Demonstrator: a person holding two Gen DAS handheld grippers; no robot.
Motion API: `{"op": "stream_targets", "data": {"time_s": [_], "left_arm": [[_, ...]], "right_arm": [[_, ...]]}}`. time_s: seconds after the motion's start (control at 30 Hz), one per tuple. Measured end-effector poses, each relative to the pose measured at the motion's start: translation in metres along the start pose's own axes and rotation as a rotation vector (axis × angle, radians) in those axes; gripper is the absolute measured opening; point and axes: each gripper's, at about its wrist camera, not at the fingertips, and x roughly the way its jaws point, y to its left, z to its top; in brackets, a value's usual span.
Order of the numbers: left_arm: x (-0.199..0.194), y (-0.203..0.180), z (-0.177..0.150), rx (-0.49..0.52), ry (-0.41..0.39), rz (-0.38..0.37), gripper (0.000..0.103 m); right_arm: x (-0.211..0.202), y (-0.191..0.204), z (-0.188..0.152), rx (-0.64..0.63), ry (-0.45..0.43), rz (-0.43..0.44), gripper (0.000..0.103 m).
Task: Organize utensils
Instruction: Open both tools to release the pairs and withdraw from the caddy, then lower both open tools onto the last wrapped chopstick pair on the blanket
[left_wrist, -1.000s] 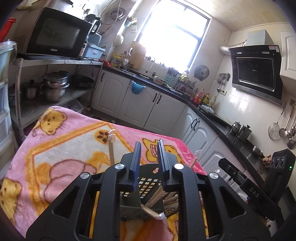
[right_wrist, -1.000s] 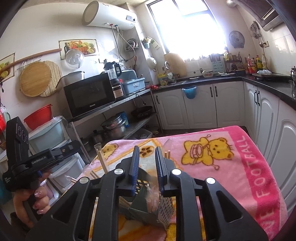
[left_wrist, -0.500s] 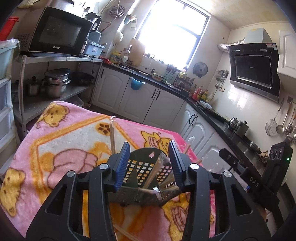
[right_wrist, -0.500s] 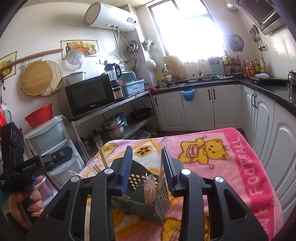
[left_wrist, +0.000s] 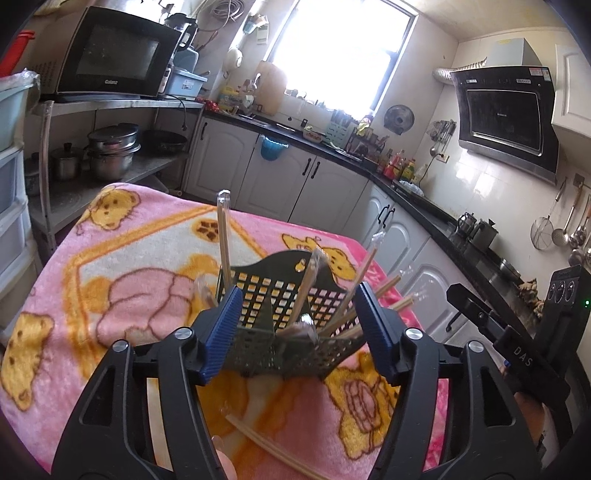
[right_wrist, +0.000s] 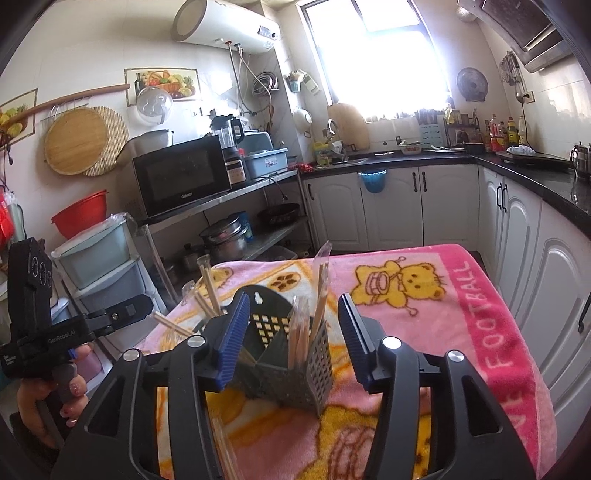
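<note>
One dark perforated holder (left_wrist: 280, 317) in front of me, and one pink bear blanket (left_wrist: 122, 266) under it. Wrapped chopstick pairs standing or leaning in the holder: I count about six, though blur makes that unsure. One more pair (left_wrist: 273, 448) lies flat on the blanket. One microwave (right_wrist: 183, 177), one water heater (right_wrist: 225, 24).

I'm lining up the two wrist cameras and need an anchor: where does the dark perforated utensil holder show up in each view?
Left wrist: the utensil holder sits low centre, between the open left gripper's blue pads, on the pink blanket.
Right wrist: the holder sits low centre, between the open right gripper's pads.
Shared landmark: the black microwave, upper left in the left view, mid left in the right.
</note>
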Motion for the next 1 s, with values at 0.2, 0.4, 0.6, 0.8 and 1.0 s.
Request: {"op": "stream_targets", "data": {"time_s": [0.2,0.4,0.6,0.8,1.0], "left_arm": [[-0.004,0.001,-0.011,0.004,0.014,0.009,0.067],[-0.007,0.003,-0.02,0.01,0.029,0.021,0.08],[-0.006,0.008,-0.031,0.012,0.052,0.032,0.087],[-0.002,0.013,-0.042,0.0,0.083,0.038,0.088],[0.005,0.017,-0.055,-0.013,0.127,0.047,0.089]], "right_arm": [[-0.002,0.005,-0.011,-0.003,0.031,0.013,0.055],[-0.005,0.007,-0.02,-0.011,0.048,0.015,0.062],[-0.005,0.006,-0.029,-0.011,0.077,0.006,0.063],[-0.005,0.003,-0.039,-0.015,0.107,-0.004,0.064],[-0.004,0.0,-0.051,-0.022,0.145,-0.01,0.064]]}}
